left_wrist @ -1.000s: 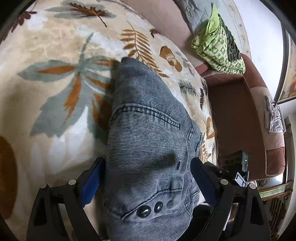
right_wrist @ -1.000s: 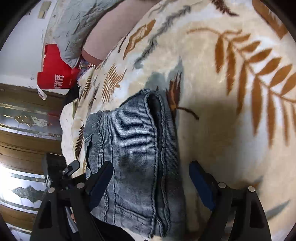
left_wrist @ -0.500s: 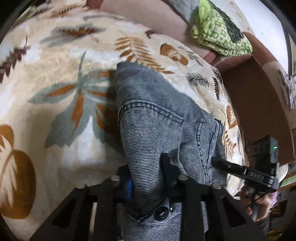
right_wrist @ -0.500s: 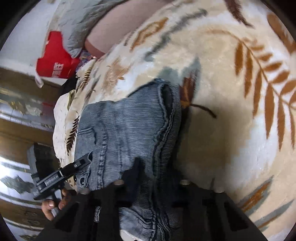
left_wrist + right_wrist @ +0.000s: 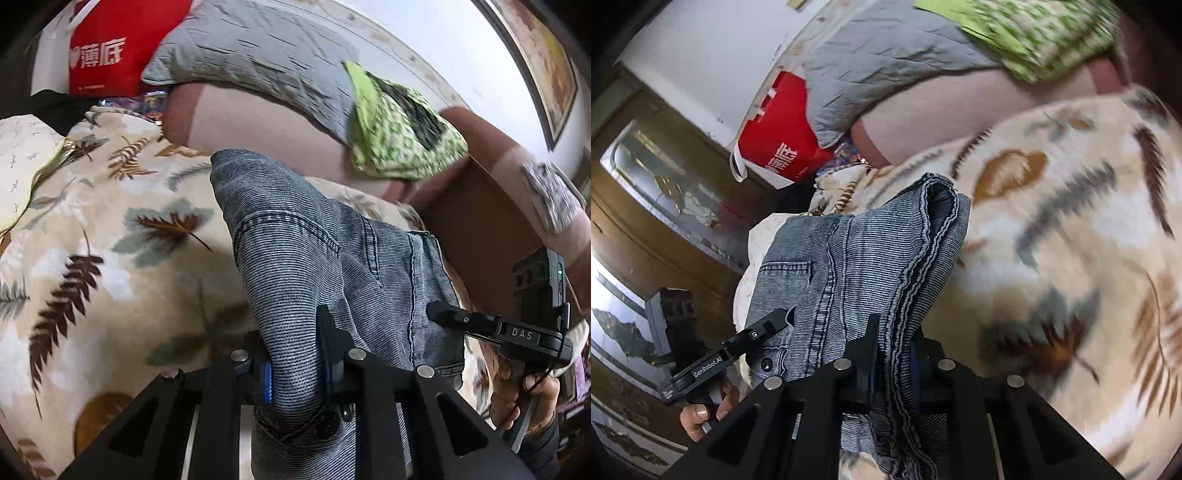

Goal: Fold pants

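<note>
Folded grey-blue denim pants point(image 5: 295, 229) hang lifted above the leaf-patterned blanket point(image 5: 110, 258). My left gripper point(image 5: 295, 332) pinches the waistband end near the buttons, and its jaws are closing with the denim pressed between the blue pads. In the right wrist view, my right gripper point(image 5: 897, 332) is closing on the stacked hem edges of the pants point(image 5: 868, 251), with the cloth squeezed between its pads. Each view also shows a finger of the other gripper point(image 5: 443, 314) point(image 5: 768, 325) reaching into the denim beside it.
A grey quilted pillow point(image 5: 258, 48), a green patterned cloth point(image 5: 399, 129) and a red bag point(image 5: 110, 48) lie along the sofa back. The brown sofa arm point(image 5: 480, 229) is at the right. A wooden glass-panelled door point(image 5: 646, 221) stands beyond the blanket's edge.
Both grippers went from wide open around the pants to clamped on them, then rose and rolled. The pants have come up off the blanket.
</note>
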{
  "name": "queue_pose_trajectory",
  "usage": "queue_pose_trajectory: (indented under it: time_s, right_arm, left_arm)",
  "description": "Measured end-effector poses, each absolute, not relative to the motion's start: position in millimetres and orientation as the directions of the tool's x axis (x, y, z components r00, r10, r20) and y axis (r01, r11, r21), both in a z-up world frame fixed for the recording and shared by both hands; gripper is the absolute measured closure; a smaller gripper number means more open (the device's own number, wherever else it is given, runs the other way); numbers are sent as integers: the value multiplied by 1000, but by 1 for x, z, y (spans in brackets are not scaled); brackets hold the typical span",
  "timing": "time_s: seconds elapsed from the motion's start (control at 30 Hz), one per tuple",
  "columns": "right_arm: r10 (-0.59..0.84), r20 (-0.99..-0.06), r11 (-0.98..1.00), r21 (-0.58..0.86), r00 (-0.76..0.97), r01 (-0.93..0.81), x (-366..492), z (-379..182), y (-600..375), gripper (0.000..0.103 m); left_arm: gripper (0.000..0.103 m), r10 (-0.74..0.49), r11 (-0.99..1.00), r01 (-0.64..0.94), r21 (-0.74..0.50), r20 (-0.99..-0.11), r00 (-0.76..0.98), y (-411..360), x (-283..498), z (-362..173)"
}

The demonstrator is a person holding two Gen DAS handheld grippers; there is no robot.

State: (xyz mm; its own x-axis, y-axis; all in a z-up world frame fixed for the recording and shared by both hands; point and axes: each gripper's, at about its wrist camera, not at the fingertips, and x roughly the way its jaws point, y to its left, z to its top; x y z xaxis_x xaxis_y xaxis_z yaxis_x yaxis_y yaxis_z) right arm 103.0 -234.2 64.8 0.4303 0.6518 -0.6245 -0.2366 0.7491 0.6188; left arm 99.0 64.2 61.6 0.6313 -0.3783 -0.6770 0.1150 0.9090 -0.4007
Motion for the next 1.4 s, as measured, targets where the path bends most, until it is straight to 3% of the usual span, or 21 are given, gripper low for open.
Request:
queue_pose_trajectory:
  time_s: [0.13,0.3,0.33,0.37,0.43,0.47,0.57,0.73,0.83,0.9,1.03,1.1,1.17,1.4]
  right_arm:
    - [643,-637,758,607,424,-237,133,50,-211,89]
    - [621,-676,775,607,396,-177,150,-4,-196,88]
    - [596,-710,796,583,374,-162,153,-20,-191,87]
    - [556,-750,826,545,358,-141,154,-34,-187,83]
    - [485,-796,869,486,361,-95,153,-51,-186,71]
    - [475,-798,873,480,370,-86,151,-50,-188,65]
    - [410,-806,909,398,428,-123,136,-26,-189,48]
    - [374,-763,927,316,528,-199,89,9,-179,41]
    - [259,-835,962,178,486,-206,81,-24,-164,35]
    - [244,-869,963,163,431,-216,82,-48,-163,34]
    - [252,-823,965,177,510,-192,65,-7,-181,33]
    - [222,-799,971,132,558,-197,47,11,-186,21]
    - [207,-777,975,111,594,-195,28,22,-190,15]
    - [163,-768,982,68,619,-174,-24,16,-197,7]
  left_arm:
    - [82,-369,905,79,-417,-682,631,82,126,38]
    - [78,-333,912,-21,-410,-769,546,90,154,-29]
    - [70,-307,919,-54,-390,-797,519,90,158,-43]
    - [54,-276,928,-82,-365,-816,507,91,160,-54]
    - [35,-243,924,-133,-358,-819,519,97,154,-58]
    - [32,-241,919,-147,-366,-816,525,101,147,-52]
    - [31,-188,941,-127,-313,-797,574,98,122,-28]
    - [23,-52,983,-105,-149,-780,623,78,88,-19]
    - [20,37,994,-104,-27,-823,567,64,94,-51]
    - [18,53,991,-131,-28,-815,577,65,93,-49]
    - [18,79,988,-154,-18,-793,605,68,79,-22]
    - [18,76,988,-152,-24,-782,619,65,69,-14]
    - [18,72,988,-153,-32,-777,625,61,57,-9]
    - [18,75,991,-130,-7,-788,611,36,23,-7]
